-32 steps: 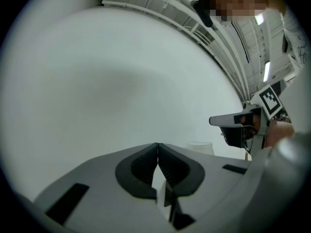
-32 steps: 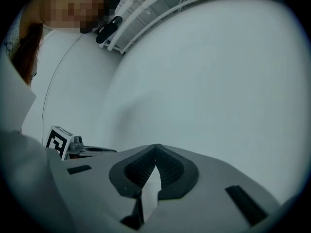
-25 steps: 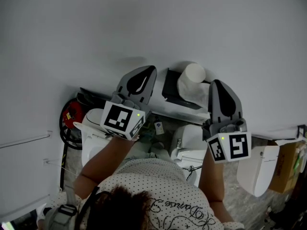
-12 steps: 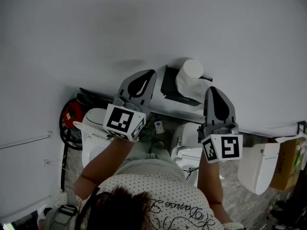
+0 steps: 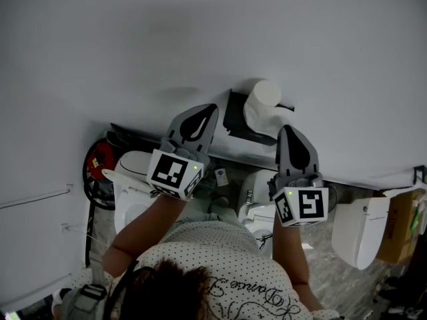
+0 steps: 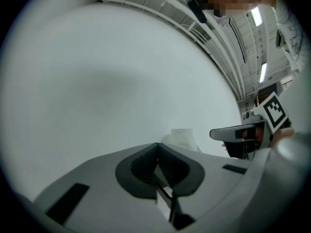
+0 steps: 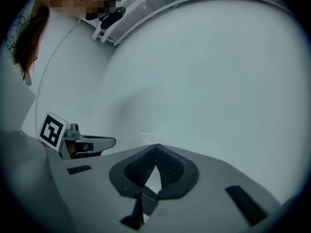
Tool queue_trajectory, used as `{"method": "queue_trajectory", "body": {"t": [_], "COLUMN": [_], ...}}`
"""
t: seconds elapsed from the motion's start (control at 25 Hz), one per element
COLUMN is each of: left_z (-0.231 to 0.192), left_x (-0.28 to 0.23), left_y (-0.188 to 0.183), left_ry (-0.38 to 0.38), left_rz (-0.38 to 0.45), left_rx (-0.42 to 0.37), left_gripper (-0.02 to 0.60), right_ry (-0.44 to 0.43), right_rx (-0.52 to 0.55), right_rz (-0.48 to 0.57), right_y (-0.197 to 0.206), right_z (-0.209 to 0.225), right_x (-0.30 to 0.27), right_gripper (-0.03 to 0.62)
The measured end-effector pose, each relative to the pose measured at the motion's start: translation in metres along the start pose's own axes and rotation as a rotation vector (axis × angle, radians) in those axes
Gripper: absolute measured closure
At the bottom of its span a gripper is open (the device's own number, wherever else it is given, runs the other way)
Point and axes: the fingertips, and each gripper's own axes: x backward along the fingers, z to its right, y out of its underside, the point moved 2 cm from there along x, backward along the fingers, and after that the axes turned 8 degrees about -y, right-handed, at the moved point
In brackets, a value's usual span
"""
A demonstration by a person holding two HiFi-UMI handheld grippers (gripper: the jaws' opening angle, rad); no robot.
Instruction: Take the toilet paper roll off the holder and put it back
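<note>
Both of my grippers point at the white wall (image 5: pixel 133 39), and neither holds anything. My left gripper (image 6: pixel 157 145) has its 2 jaws pressed together, the ribbed pads (image 6: pixel 171 163) meeting along 1 line with nothing caught between them. My right gripper (image 7: pixel 156 146) is closed the same way, tip to tip on nothing.

The toilet paper roll (image 5: pixel 261 105) sits on its black holder (image 5: pixel 238 117), which is fixed to the wall. The roll is at the holder's right end, its round face turned toward my head. In the head view my left gripper's tip lies just beside the holder's left edge. My right gripper's tip lies just below the roll's lower right edge, near it but not on it. The roll is therefore between my 2 grippers.

In the left gripper view the roll shows as a pale lump just above and right of the jaw tips, with my right gripper beyond it at the right. In the right gripper view only the roll's top peeks over the jaw tips, with my left gripper off to the left.

Below the holder are a white toilet (image 5: pixel 360 229) at the right and a red object (image 5: pixel 97 157) at the left
</note>
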Motion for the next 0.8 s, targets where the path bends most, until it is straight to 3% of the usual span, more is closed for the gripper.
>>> {"method": "queue_trajectory", "body": {"t": [0.8], "left_z": [0.0051], "left_x": [0.0019], "left_y": [0.0077], "left_ry": [0.014], "left_rz": [-0.015], "left_rx": [0.012], "left_gripper": [0.577], "right_ry": [0.017], "right_rx": [-0.008], "right_rz": [-0.018], "right_y": [0.0056], "right_z": [0.0024], "right_x": [0.0022], "right_gripper": [0.582]}}
